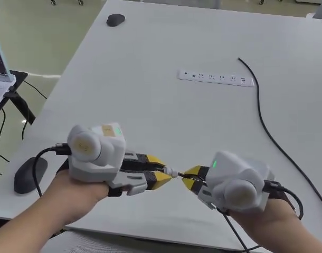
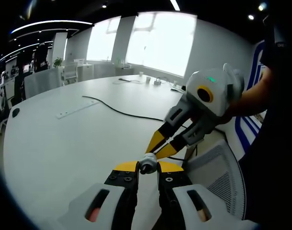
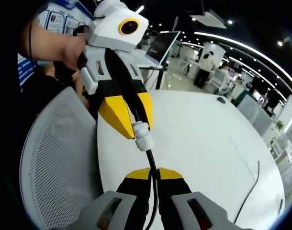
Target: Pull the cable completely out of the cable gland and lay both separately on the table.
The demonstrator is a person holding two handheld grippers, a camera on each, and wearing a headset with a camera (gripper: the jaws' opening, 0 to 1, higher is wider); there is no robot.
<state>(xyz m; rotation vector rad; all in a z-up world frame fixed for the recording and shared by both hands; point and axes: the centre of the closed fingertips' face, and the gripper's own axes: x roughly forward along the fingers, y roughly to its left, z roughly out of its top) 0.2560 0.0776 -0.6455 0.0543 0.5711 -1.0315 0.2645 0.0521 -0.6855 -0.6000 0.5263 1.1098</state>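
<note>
Low over the near edge of the white table (image 1: 150, 105), my two grippers meet tip to tip. My left gripper (image 1: 165, 176) is shut on a small white cable gland (image 1: 173, 173); in its own view the gland (image 2: 147, 163) sits between the yellow tips of my left gripper (image 2: 148, 167). A thin black cable (image 1: 182, 175) runs out of the gland into my right gripper (image 1: 191, 178), which is shut on it. In the right gripper view the cable (image 3: 151, 163) leaves the gland (image 3: 142, 135) and passes between the tips of my right gripper (image 3: 154, 174). The cable is still inside the gland.
A white power strip (image 1: 216, 77) lies mid-table, with a long black cord (image 1: 266, 126) trailing down the right side. One dark mouse (image 1: 115, 20) sits at the far end, another (image 1: 29, 174) by the left edge. A mesh chair (image 3: 55, 158) is below the grippers.
</note>
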